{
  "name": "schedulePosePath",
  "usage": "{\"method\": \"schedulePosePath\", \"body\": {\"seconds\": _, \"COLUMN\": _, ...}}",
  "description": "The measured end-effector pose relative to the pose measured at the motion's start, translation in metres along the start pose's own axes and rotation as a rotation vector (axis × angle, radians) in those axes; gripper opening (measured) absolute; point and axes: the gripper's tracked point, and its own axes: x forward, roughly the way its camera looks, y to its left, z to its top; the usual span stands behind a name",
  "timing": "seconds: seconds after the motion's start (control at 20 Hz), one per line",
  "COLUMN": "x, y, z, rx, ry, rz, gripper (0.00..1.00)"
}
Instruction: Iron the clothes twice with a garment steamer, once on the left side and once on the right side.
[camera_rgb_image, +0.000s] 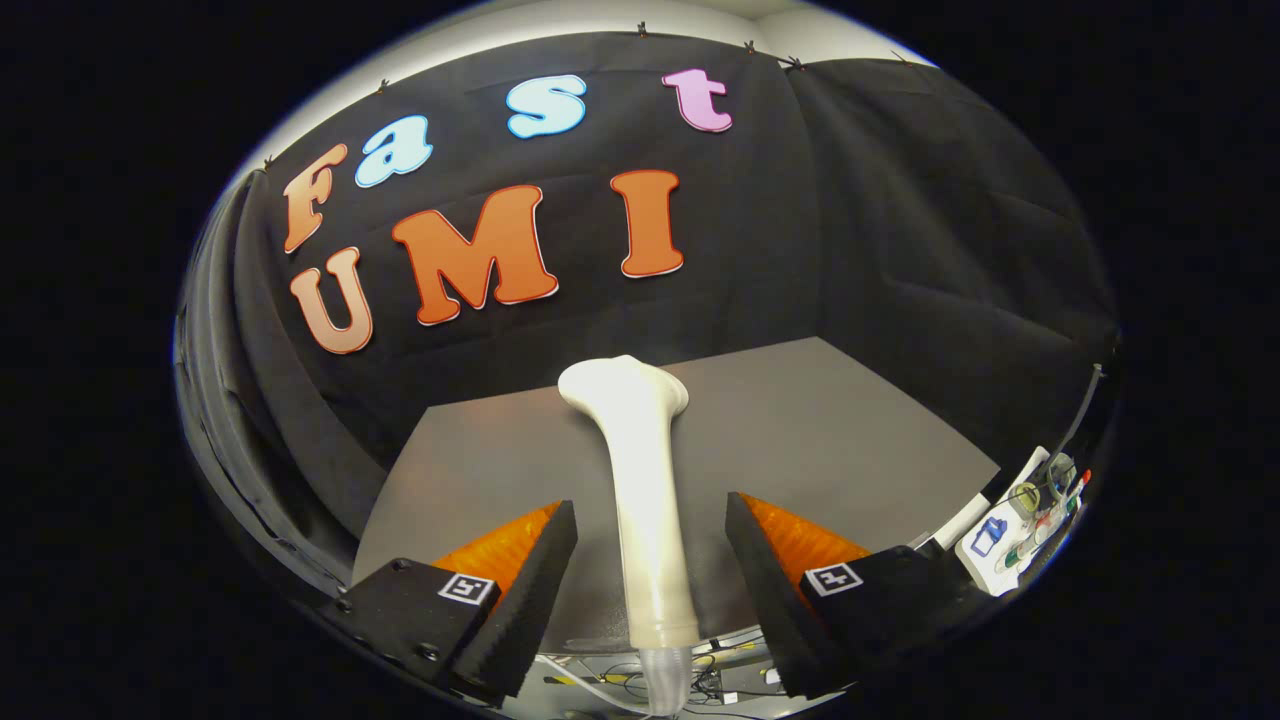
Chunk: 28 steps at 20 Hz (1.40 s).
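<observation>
Gripper (650, 560): its two fingers are seen spread wide apart, one on each side of the steamer's handle. A clear gap is left between each finger and the handle, so nothing is pressed or held by them.
Left finger (525, 590): it is seen just beside the handle, apart from it, with its padded inner face turned toward the handle.
Right finger (765, 590): it is seen on the other side of the handle, likewise apart from it.
Garment steamer (640, 490): a pale, cream-coloured steamer is seen between the fingers, its long handle running up between them and past their tips. Its wider head is seen beyond the fingertips, over the far half of the table.
Hose (665, 675): a clear tube is joined to the lower end of the handle and is seen dropping below the table's near edge.
Table (850, 430): a grey, flat top is seen beneath and beyond the steamer, reaching back to the black cloth wall.
Clothes: where they are cannot be told.
Side items (1020, 525): a white board with small coloured bits is seen beyond the right finger, off the table's corner; what they are cannot be told.
Cables (620, 685): thin leads are seen below the table's near edge, beside the hose.
</observation>
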Motion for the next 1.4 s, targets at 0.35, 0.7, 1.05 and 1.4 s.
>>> {"method": "schedulePosePath", "body": {"seconds": 0.35, "x": 0.022, "y": 0.008, "z": -0.012, "rx": 0.001, "ry": 0.053, "rz": 0.011, "gripper": 0.74}}
{"method": "schedulePosePath", "body": {"seconds": 0.7, "x": 0.032, "y": -0.001, "z": -0.021, "rx": -0.012, "ry": 0.090, "rz": -0.033, "gripper": 0.52}}
{"method": "schedulePosePath", "body": {"seconds": 1.05, "x": 0.017, "y": -0.002, "z": -0.013, "rx": 0.002, "ry": 0.075, "rz": -0.017, "gripper": 0.41}}
{"method": "schedulePosePath", "body": {"seconds": 1.4, "x": -0.020, "y": 0.021, "z": -0.023, "rx": 0.018, "ry": 0.086, "rz": 0.046, "gripper": 0.41}}
